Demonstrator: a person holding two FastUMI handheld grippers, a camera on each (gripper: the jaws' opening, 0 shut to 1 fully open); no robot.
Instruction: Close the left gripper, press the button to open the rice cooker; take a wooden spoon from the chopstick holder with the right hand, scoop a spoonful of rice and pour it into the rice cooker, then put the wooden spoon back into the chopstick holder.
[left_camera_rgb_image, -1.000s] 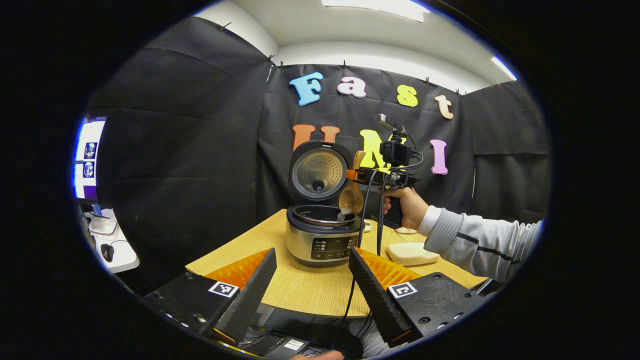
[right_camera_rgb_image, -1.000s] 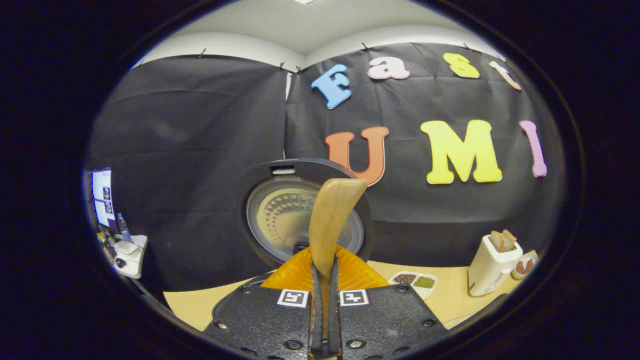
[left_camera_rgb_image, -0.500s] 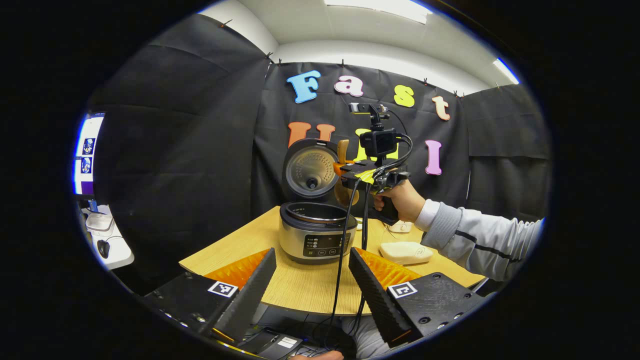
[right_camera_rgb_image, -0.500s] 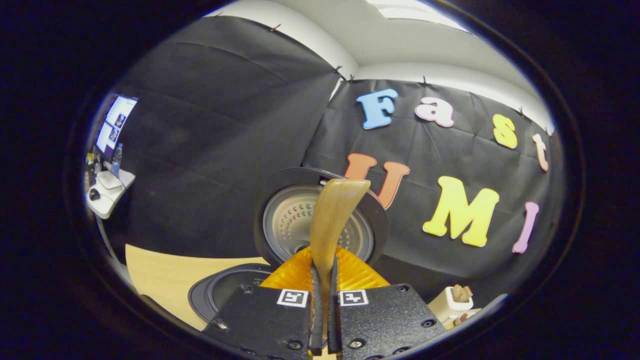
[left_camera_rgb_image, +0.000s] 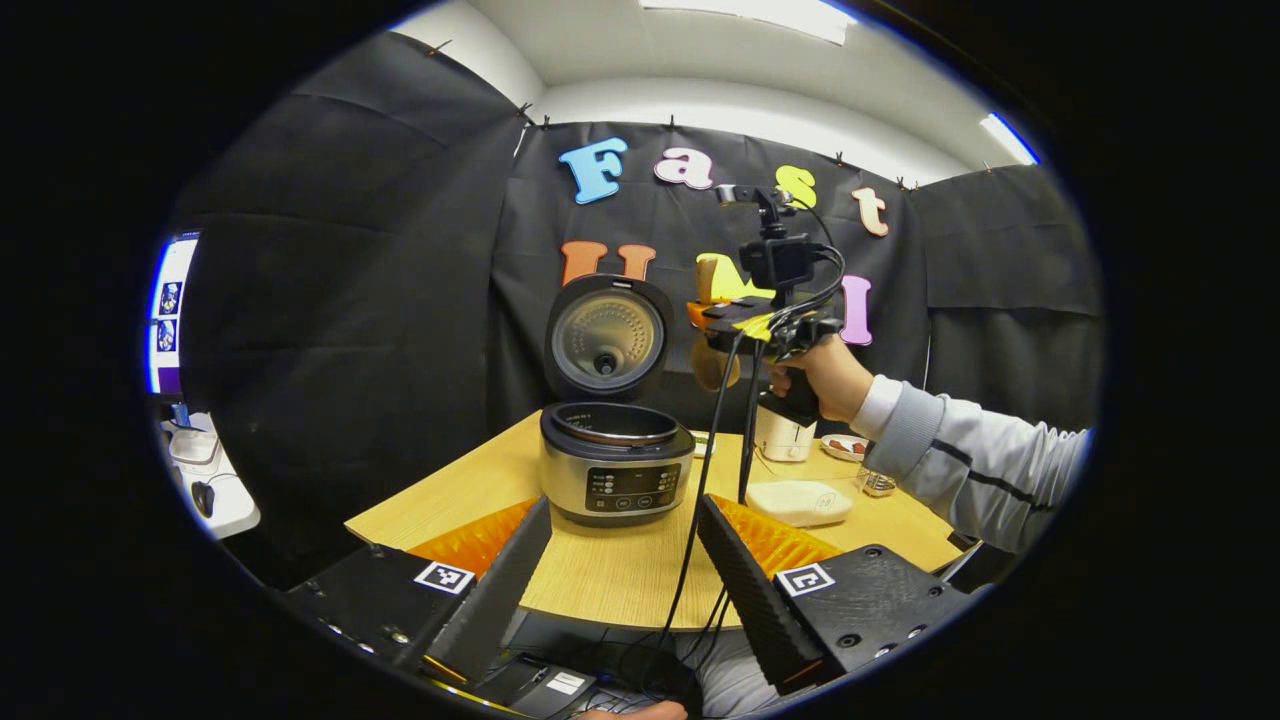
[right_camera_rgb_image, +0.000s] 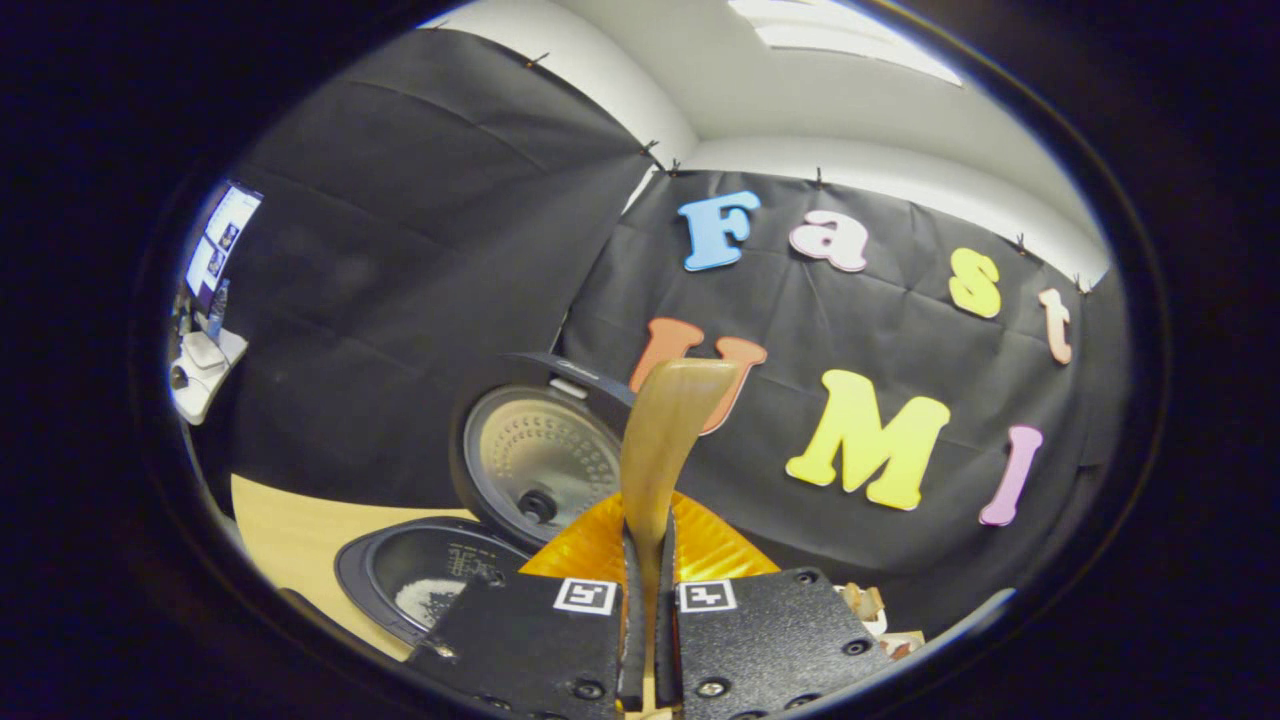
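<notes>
A recording booth: black cloth walls (left_camera_rgb_image: 350, 300) pinned around a wooden table (left_camera_rgb_image: 610, 570), monitor (left_camera_rgb_image: 165, 315) beside it.

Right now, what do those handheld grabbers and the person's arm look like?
Each gripper is a black textured body with square black-and-white markers: left gripper, right gripper. The right one carries a small camera with dangling black cables. The sleeve is light grey with a dark stripe.

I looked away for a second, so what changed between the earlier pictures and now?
The right gripper, clamped on the tan wooden spoon, lifted it off the silver rice cooker and swung right. The cooker's lid stayed up; the left gripper stayed open, idle.
</notes>
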